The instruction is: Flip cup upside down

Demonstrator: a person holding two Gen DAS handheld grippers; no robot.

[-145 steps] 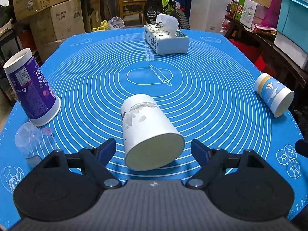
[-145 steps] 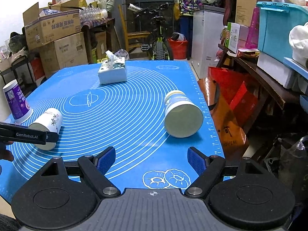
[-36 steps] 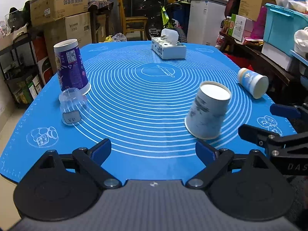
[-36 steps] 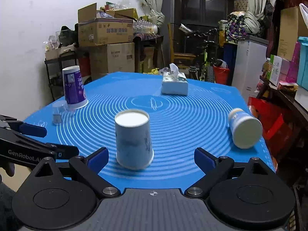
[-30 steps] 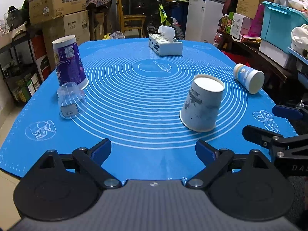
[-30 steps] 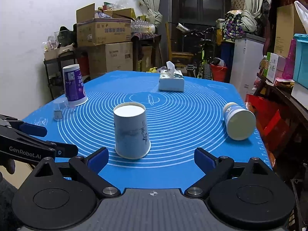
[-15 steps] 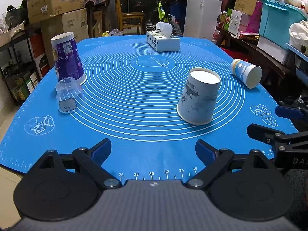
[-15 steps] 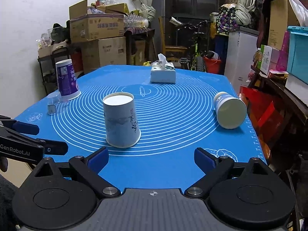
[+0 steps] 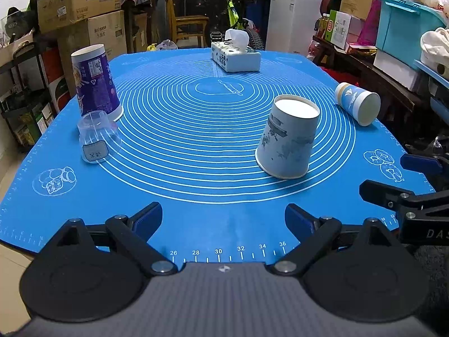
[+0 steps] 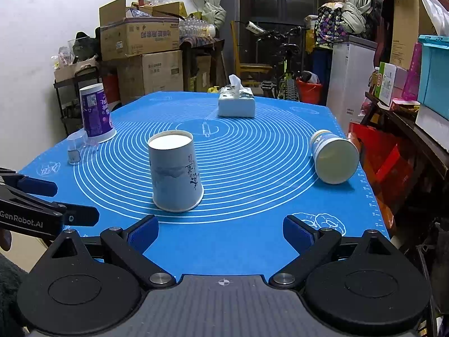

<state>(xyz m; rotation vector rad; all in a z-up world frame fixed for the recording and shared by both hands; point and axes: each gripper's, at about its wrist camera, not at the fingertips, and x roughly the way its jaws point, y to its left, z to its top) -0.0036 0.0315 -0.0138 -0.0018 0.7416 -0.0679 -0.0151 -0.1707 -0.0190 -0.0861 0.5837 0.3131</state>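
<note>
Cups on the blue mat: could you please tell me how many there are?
4. A white cup stands inverted near the middle; a purple cup stands inverted at the left edge; a clear cup sits before it; a blue-and-white cup lies sideways at right.

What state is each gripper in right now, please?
Left gripper: open, holding nothing, short of the white cup.
Right gripper: open, holding nothing.
</note>
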